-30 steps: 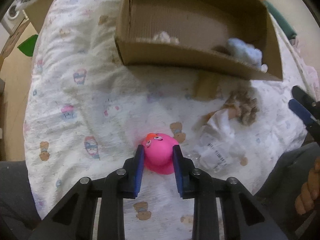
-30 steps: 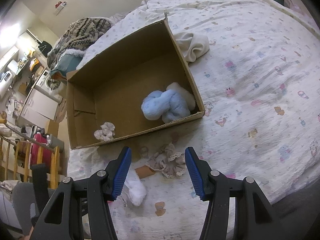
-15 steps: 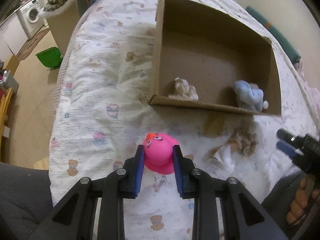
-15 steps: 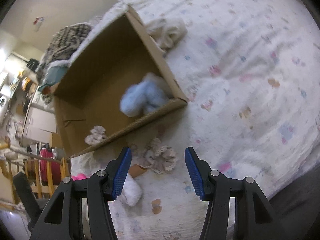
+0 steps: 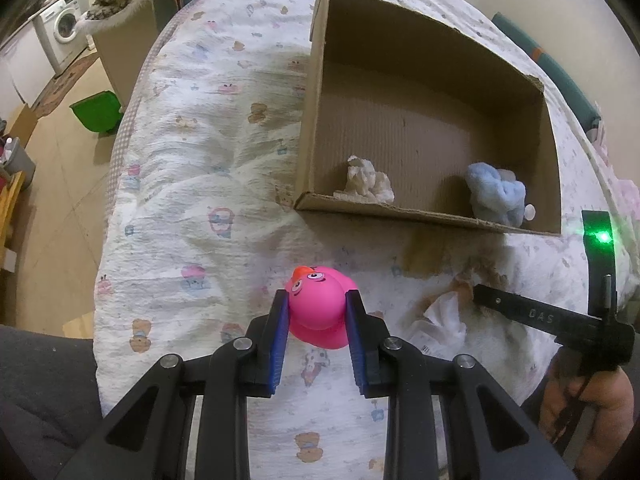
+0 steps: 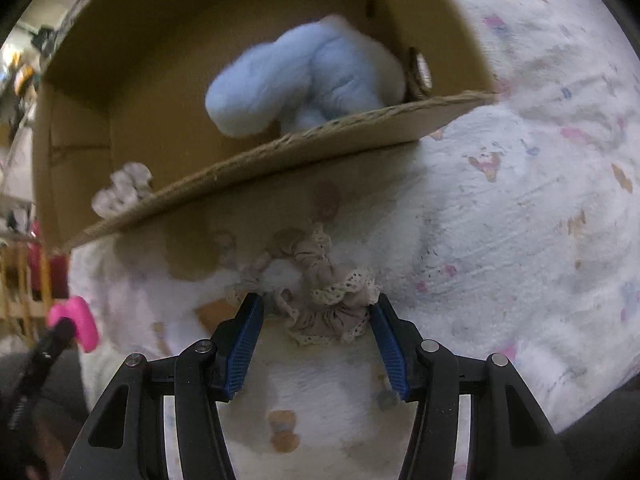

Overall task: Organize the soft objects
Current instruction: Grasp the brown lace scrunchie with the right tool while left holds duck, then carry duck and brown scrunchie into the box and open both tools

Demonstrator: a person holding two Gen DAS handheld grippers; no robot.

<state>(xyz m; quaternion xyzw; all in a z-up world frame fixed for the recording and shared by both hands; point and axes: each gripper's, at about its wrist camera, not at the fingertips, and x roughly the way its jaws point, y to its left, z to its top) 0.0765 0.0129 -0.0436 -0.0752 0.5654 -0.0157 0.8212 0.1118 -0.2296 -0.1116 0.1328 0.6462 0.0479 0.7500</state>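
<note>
- Left gripper (image 5: 316, 314): the blue pads press on either flank of the pink rubber duck (image 5: 318, 306), which is held above the patterned bedspread (image 5: 192, 184) with its orange beak pointing toward 11 o'clock.
- The duck appears hollow, light and squeezable; its glossy skin may slip, so a hold across the broad body seems sounder than one on the head.
- Right gripper (image 6: 316, 332): jaws spread wide, one on each side of the beige lace-trimmed scrunchie (image 6: 324, 300), which lies on the bedspread; whether the pads touch the fabric cannot be told.
- The scrunchie looks limp, light and compressible; closing across its bunched middle would likely gather enough cloth, whereas the lace edge alone could slip free.
- Cardboard box (image 5: 316, 80), at 12 o'clock from both grippers, holds a blue plush toy (image 5: 496, 196) at its right end and a small cream fabric piece (image 5: 366, 180) against the near wall.
- A crumpled white wrapper (image 5: 442, 318) lies at 3 o'clock from the duck.
</note>
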